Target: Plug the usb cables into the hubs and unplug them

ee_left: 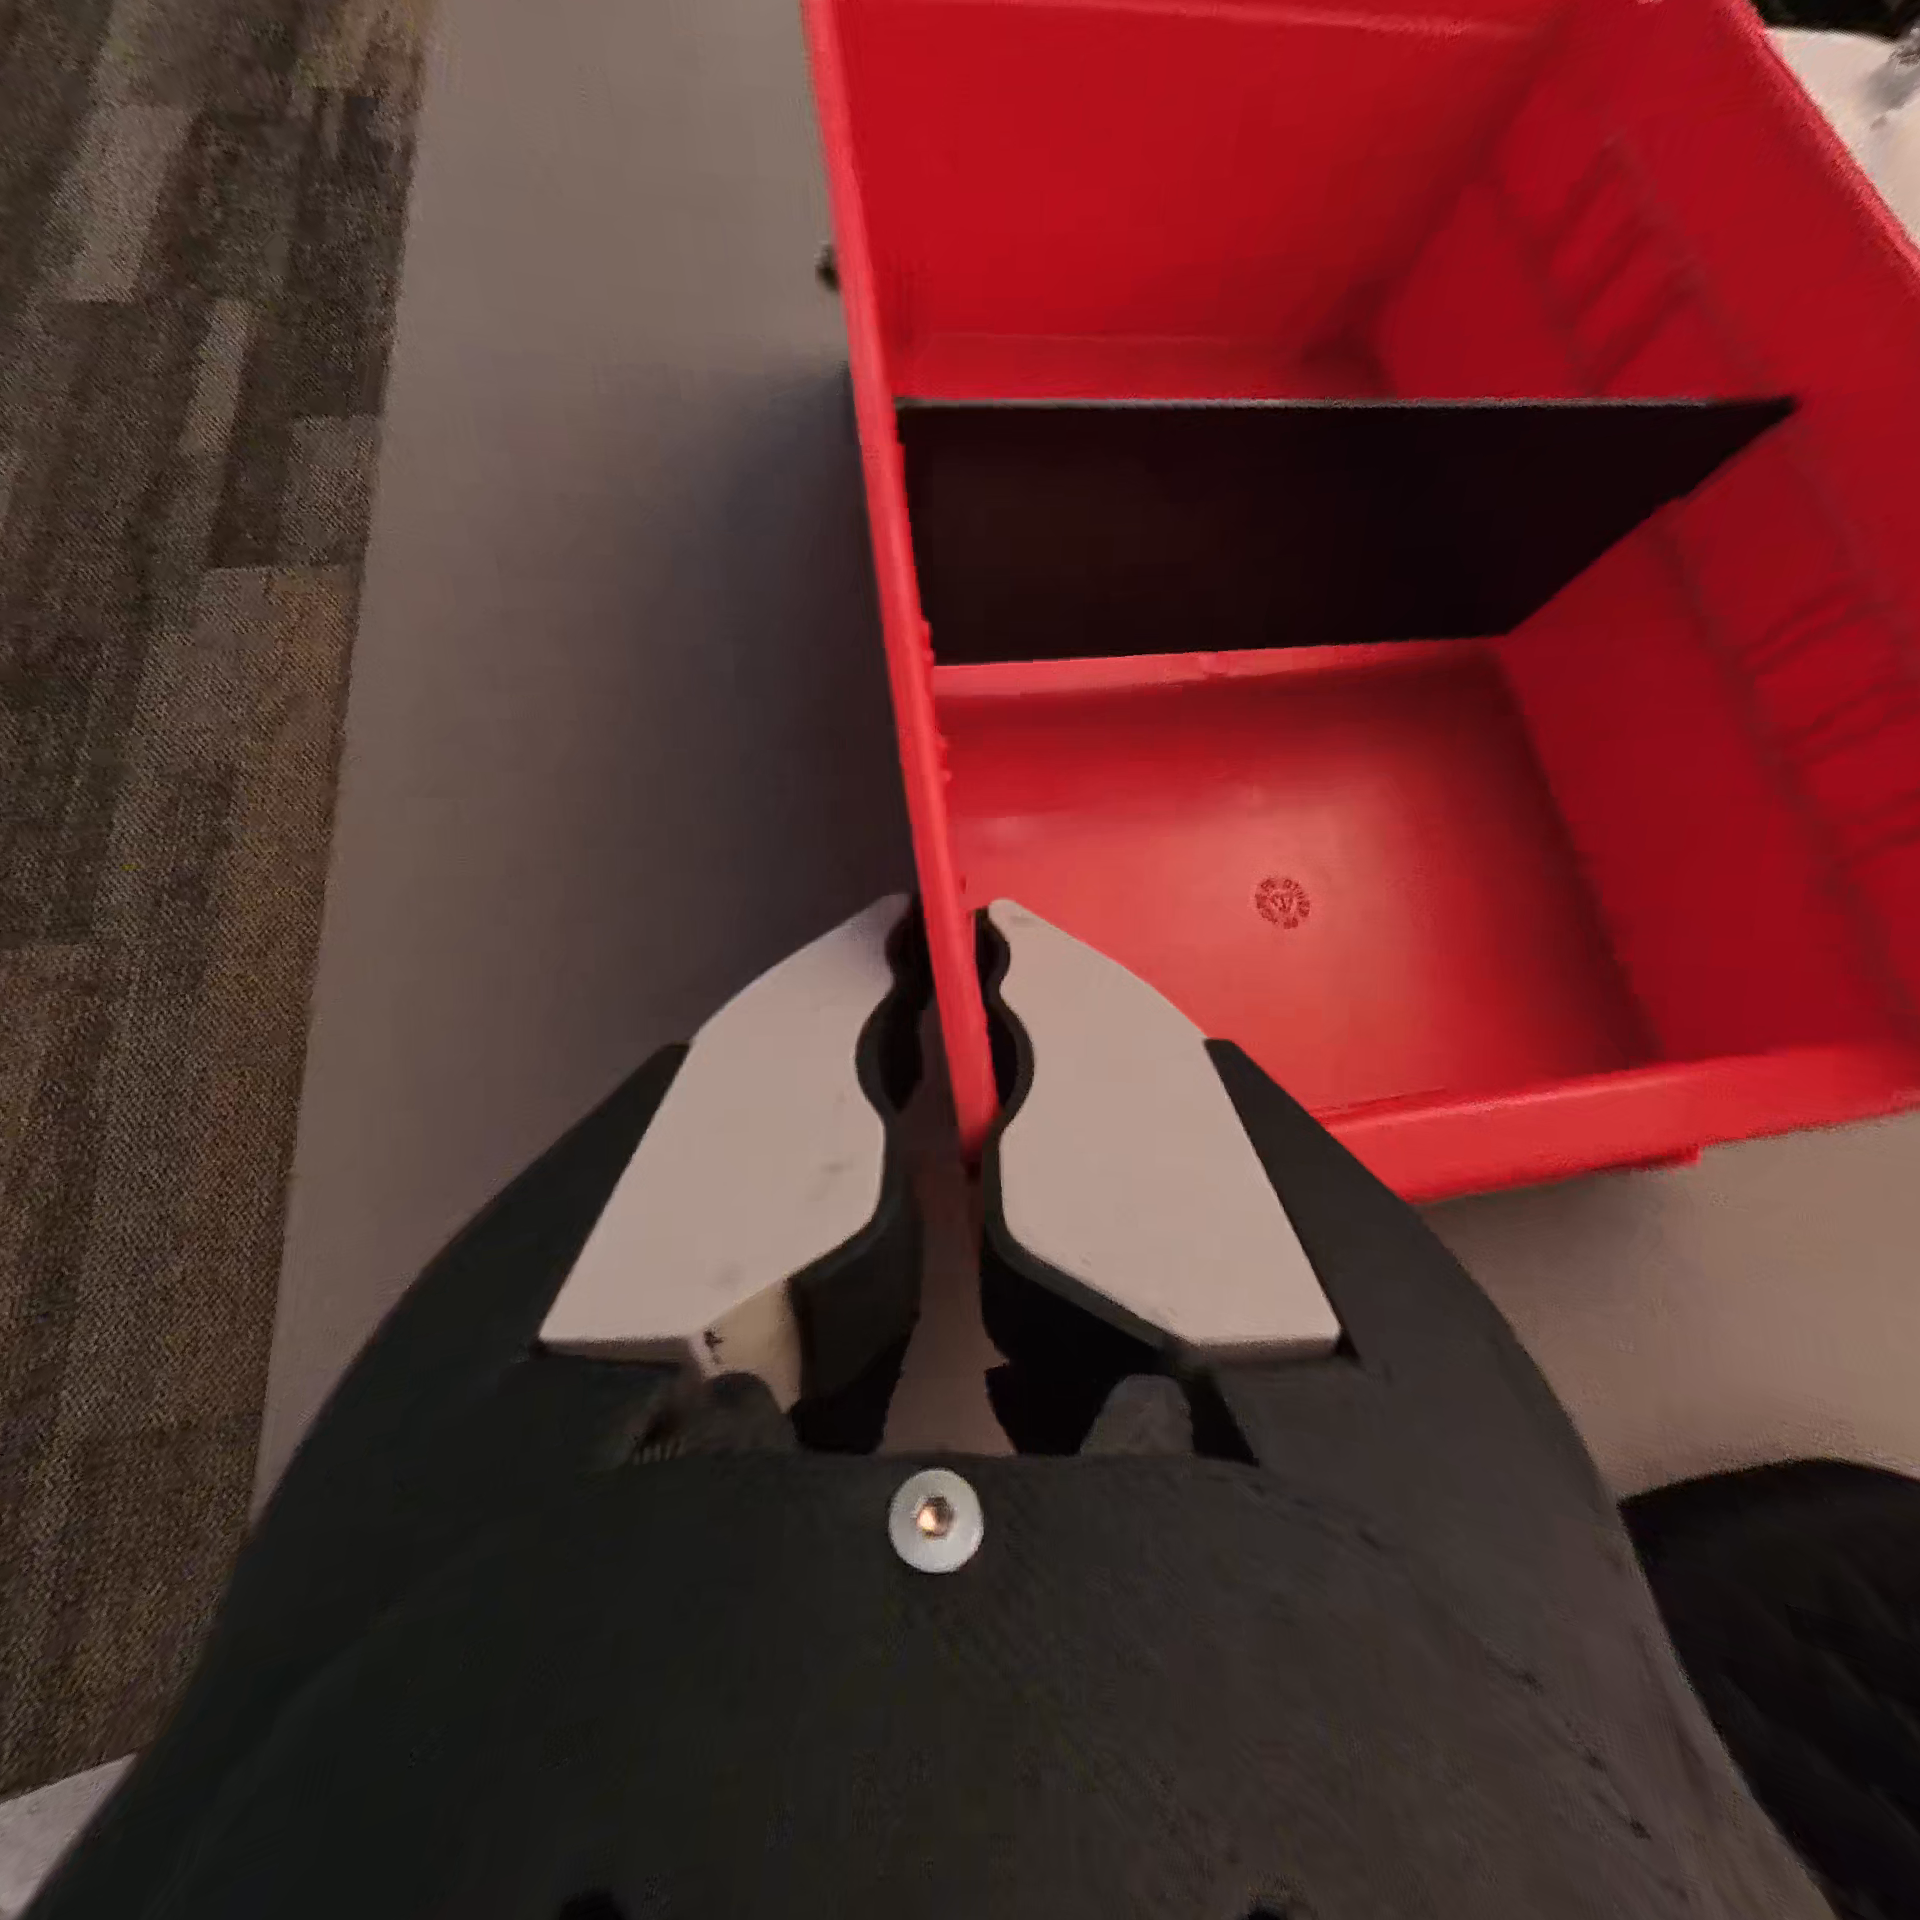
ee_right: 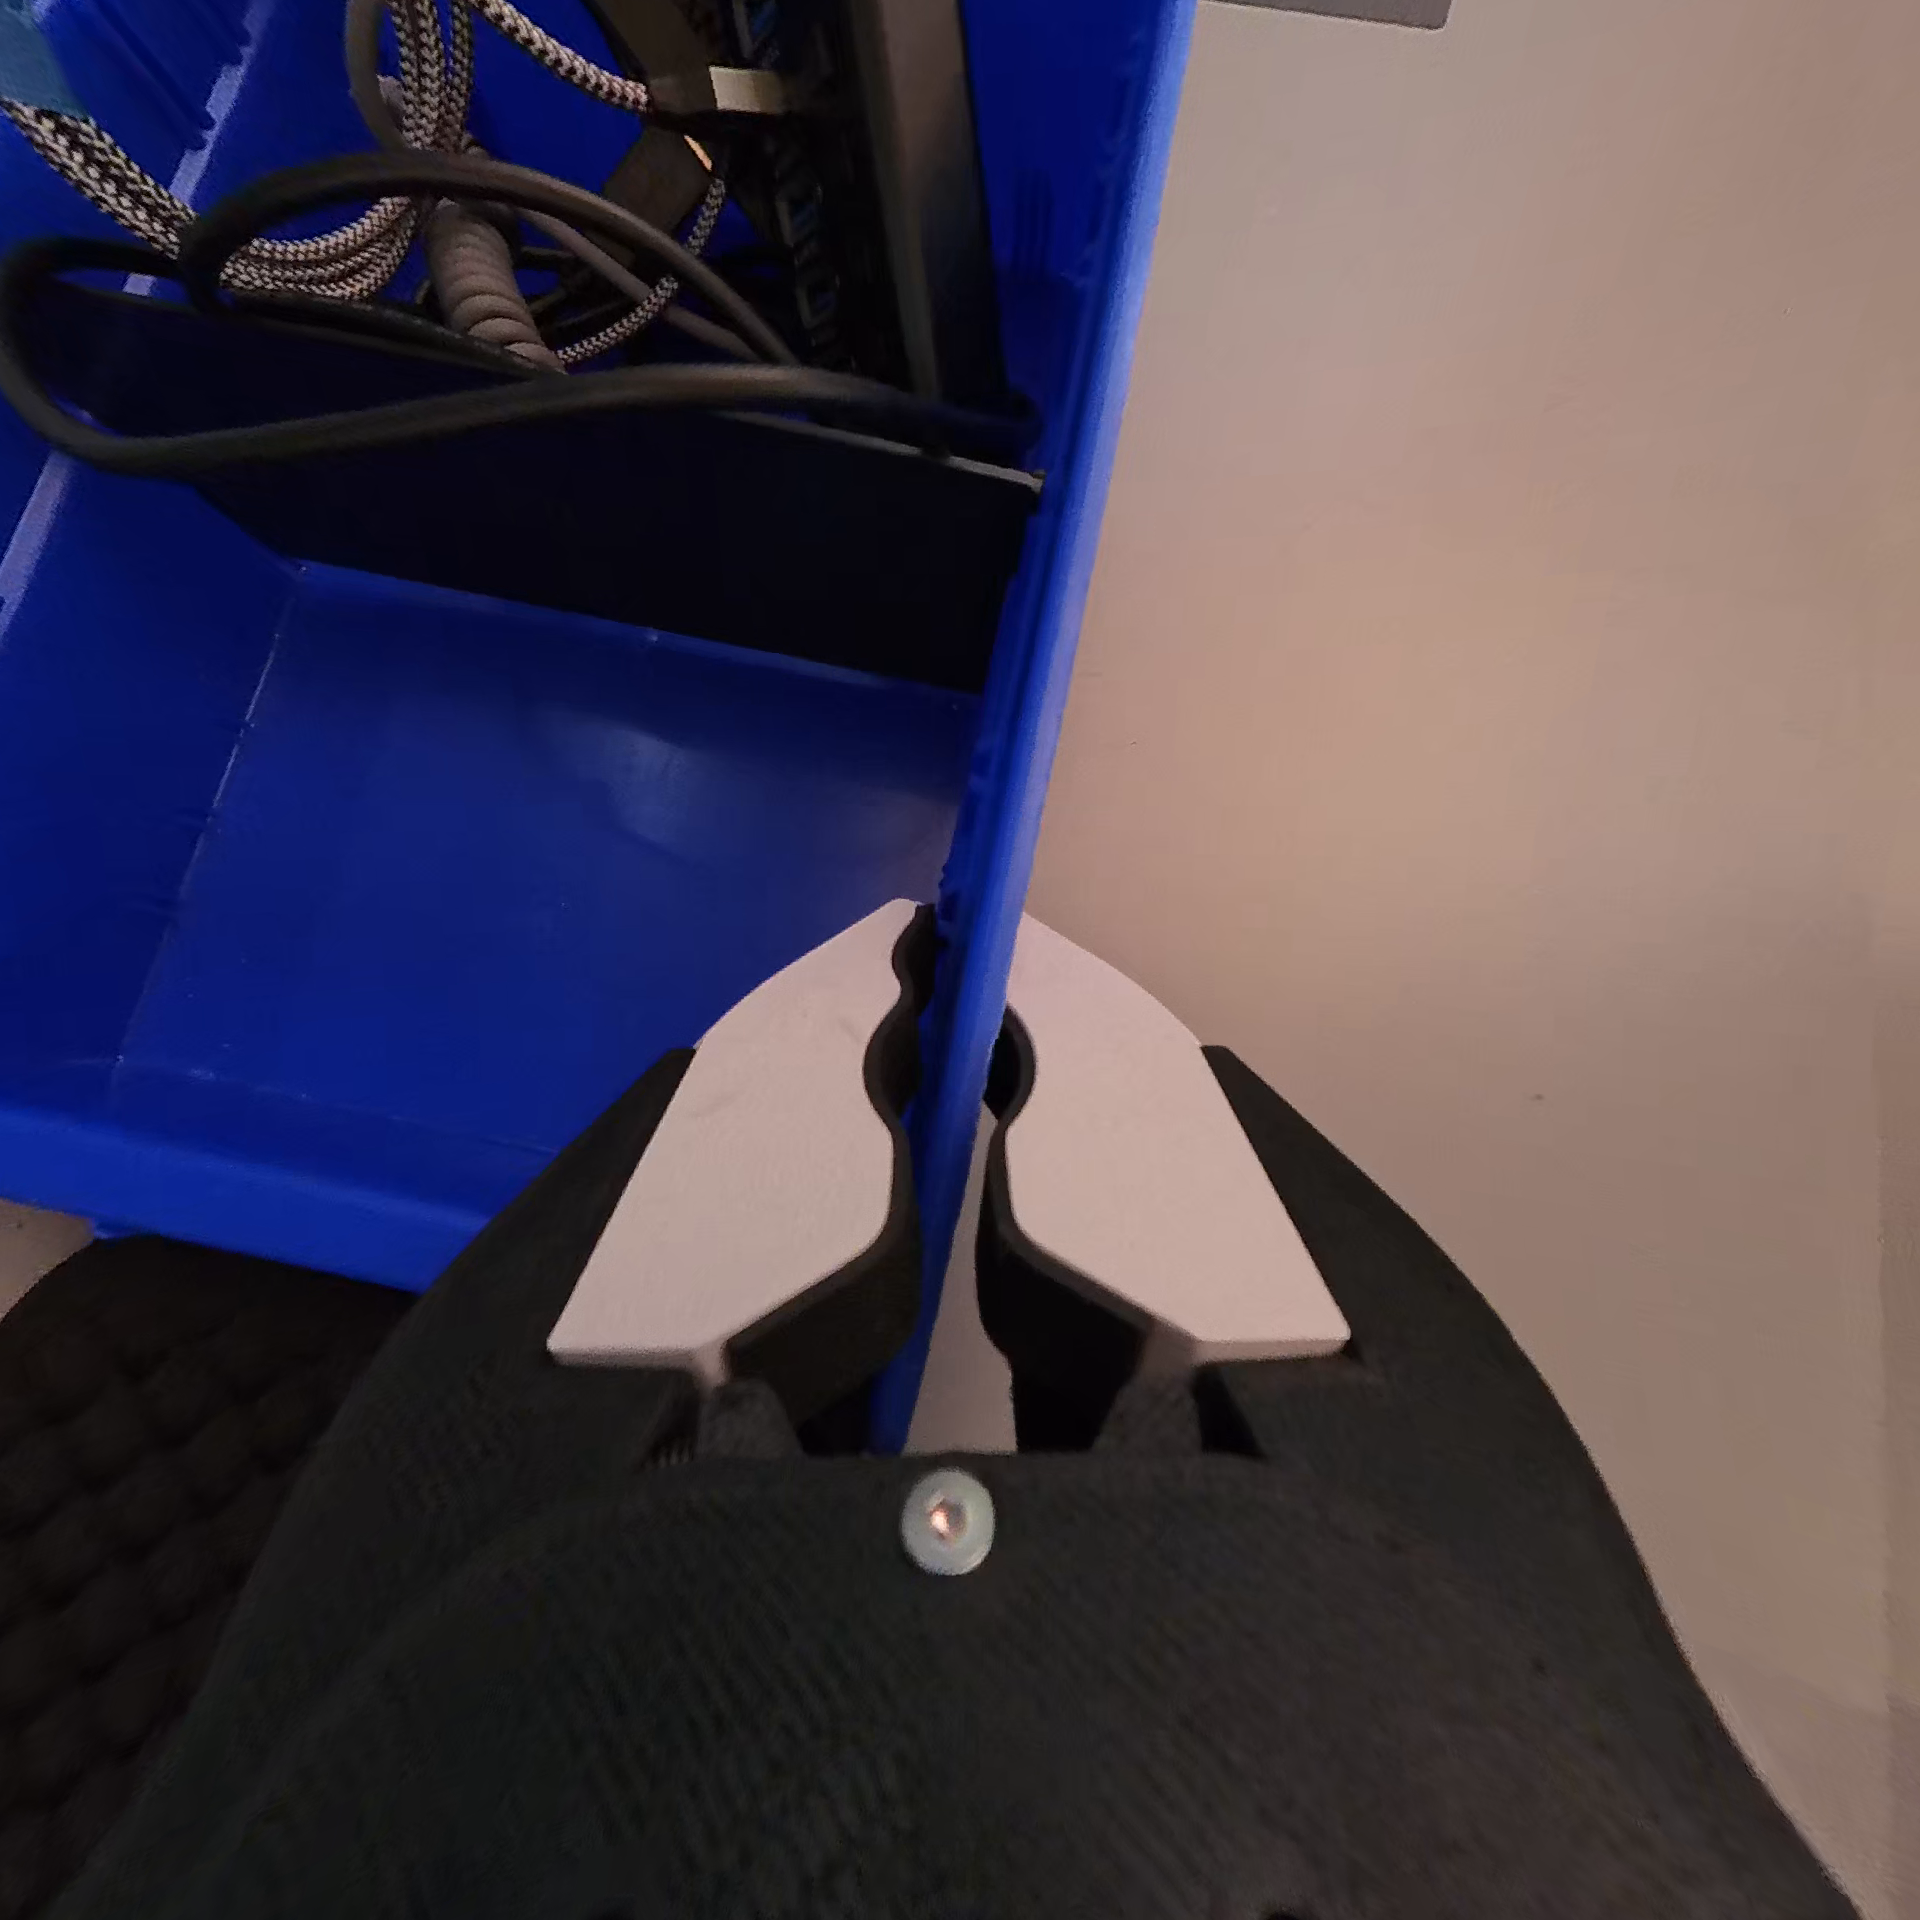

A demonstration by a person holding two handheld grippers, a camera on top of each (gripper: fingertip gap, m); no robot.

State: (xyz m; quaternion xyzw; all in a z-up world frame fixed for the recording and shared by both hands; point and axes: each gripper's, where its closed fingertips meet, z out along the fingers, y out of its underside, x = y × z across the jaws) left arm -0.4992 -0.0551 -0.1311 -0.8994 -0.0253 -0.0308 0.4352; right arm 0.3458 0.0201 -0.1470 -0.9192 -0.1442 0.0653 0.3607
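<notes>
Left gripper (ee_left: 948, 920) pinches the red bin (ee_left: 940, 810) wall; right gripper (ee_right: 961, 920) clamps the blue bin (ee_right: 1049, 623) wall (braided and black cables (ee_right: 395, 249) tangled behind its divider).

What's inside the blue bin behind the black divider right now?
Behind the black divider in the blue bin: tangled black cables, braided cables, a dark hub-like block. The bottom underneath is covered. The near compartment is empty.
</notes>
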